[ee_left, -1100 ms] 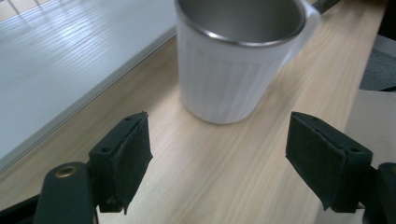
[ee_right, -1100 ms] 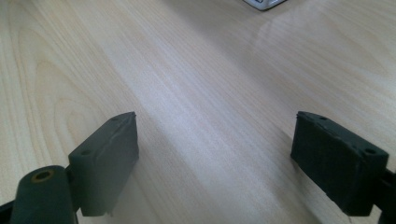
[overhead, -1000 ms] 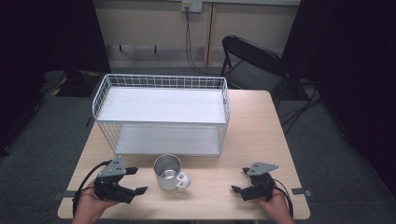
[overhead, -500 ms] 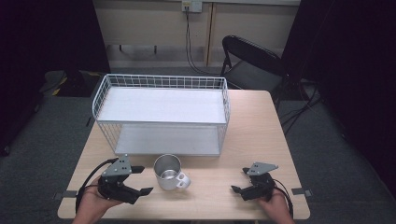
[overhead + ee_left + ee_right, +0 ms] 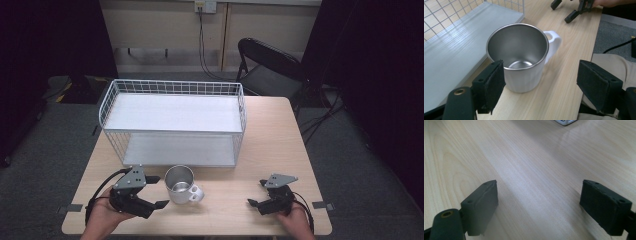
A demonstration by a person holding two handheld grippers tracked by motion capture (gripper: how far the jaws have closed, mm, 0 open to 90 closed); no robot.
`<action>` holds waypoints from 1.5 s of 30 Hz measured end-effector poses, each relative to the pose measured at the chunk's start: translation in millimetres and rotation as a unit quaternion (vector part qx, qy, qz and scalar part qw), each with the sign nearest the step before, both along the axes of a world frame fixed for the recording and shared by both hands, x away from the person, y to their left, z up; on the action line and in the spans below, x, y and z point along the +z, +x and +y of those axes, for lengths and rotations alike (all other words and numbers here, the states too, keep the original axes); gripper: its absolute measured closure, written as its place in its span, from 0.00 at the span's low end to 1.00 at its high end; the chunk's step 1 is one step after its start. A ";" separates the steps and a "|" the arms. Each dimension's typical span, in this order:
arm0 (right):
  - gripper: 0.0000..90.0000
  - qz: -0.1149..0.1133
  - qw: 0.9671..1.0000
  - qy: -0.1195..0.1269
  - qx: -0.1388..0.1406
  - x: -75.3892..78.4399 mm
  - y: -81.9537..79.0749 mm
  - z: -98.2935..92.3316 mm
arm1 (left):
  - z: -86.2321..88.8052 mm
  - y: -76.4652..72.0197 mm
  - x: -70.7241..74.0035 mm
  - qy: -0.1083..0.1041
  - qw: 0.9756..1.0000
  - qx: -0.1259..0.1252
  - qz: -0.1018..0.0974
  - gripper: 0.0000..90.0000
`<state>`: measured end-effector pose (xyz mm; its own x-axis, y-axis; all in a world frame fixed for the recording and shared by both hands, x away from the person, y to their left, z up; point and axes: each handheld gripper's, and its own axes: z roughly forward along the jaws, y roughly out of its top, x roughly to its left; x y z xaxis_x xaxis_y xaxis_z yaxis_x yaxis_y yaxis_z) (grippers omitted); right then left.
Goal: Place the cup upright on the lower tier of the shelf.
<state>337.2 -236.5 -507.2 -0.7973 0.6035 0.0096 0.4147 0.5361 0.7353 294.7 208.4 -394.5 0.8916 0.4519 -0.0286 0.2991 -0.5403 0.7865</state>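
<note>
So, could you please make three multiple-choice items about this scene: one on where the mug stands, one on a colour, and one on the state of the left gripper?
1. Where does the mug stand?
A. inside the wire basket
B. on the table in front of the wire basket
C. on the chair

2. What colour is the mug's handle?
A. white
B. red
C. black

3. How is the left gripper?
A. shut on the mug
B. shut on nothing
C. open, jaws apart near the mug

Answers: 1 B, it sits on bare wood before the basket; 2 A, the left gripper view shows a white handle; 3 C, both jaws stand wide apart.
</note>
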 end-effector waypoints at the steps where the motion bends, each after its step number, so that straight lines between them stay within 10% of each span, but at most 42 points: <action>1: 0.15 0.000 1.000 0.000 0.000 0.0 0.0 0.0 | -1.7 0.6 -0.1 0.003 1.000 -0.002 -0.002 0.25; 45: 0.16 0.000 1.000 0.001 0.001 0.0 0.1 -0.5 | -47.3 15.5 -14.7 0.050 0.998 -0.047 -0.015 0.42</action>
<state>337.3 -237.1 -507.2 -0.7990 0.6012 0.0120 0.4137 0.5352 0.7365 310.2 161.1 -409.2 0.9301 0.3651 0.0406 0.2198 -0.6414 0.7350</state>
